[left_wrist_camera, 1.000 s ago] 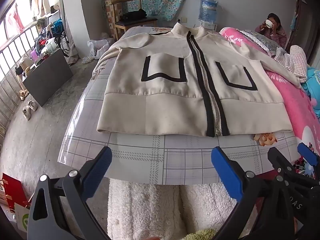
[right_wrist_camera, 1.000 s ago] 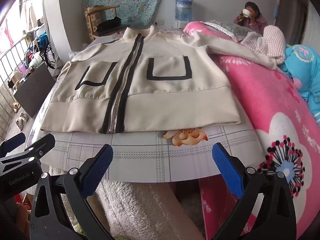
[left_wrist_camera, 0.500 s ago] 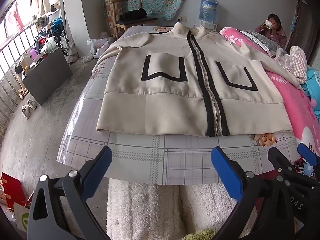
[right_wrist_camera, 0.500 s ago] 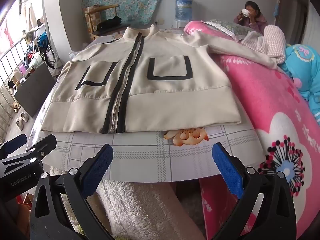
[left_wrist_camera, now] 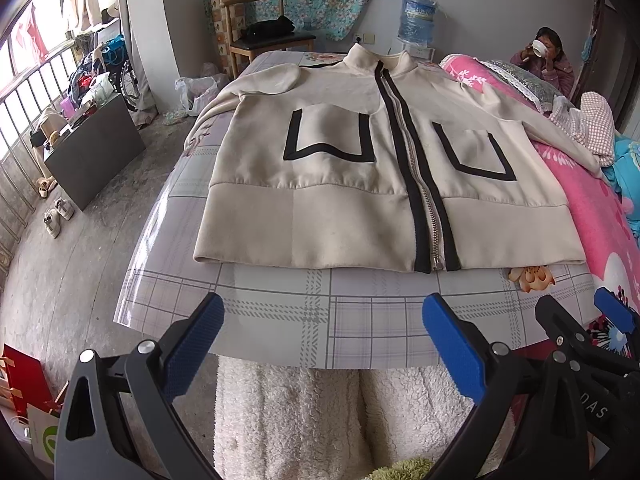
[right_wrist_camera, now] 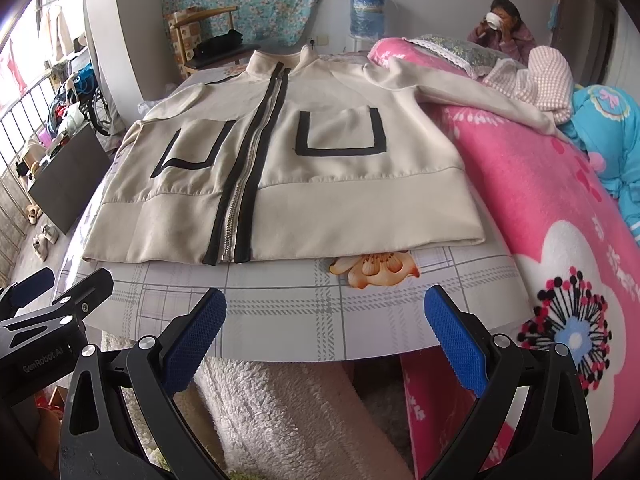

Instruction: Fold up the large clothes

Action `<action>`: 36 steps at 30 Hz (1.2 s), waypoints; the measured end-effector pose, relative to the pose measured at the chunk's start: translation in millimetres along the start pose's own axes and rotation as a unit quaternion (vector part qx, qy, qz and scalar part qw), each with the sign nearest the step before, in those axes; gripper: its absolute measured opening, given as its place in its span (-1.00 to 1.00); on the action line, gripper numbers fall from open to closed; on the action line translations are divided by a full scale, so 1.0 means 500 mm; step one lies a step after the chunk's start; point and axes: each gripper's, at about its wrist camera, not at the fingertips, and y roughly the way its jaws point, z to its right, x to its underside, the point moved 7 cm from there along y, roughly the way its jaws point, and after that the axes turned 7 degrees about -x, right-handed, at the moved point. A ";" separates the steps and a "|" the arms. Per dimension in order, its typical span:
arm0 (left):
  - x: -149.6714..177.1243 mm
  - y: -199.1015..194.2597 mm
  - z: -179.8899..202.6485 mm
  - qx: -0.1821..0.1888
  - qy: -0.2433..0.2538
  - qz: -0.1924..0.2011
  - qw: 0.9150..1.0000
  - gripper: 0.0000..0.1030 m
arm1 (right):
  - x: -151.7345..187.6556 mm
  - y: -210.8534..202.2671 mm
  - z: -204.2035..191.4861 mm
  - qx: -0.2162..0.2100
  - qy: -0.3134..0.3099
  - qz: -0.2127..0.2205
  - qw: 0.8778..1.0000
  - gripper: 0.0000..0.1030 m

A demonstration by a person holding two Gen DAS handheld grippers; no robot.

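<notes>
Left wrist view | we see the cream zip-up jacket (left_wrist_camera: 360,184) flat on the plaid surface (left_wrist_camera: 320,320) | left hand-held gripper (left_wrist_camera: 320,340) and right hand-held gripper (right_wrist_camera: 324,328) both spread apart, empty, before the jacket's hem

The jacket (left_wrist_camera: 360,184) hides part of the flower print (left_wrist_camera: 532,278) underneath.
</notes>
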 end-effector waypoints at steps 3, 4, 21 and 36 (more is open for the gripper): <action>0.000 0.000 0.001 0.000 -0.001 0.000 1.000 0.89 | 0.000 0.001 0.001 0.000 0.000 0.000 1.000 0.85; 0.000 0.000 0.001 -0.001 -0.001 0.000 1.000 0.89 | 0.000 0.001 0.001 0.000 0.000 -0.001 1.000 0.85; 0.002 0.004 -0.004 -0.001 -0.001 0.001 1.000 0.90 | 0.006 0.002 -0.001 -0.001 -0.002 -0.003 1.000 0.85; -0.002 0.000 -0.017 0.001 -0.009 0.002 1.000 0.89 | 0.005 0.001 -0.004 0.002 -0.004 -0.003 1.000 0.85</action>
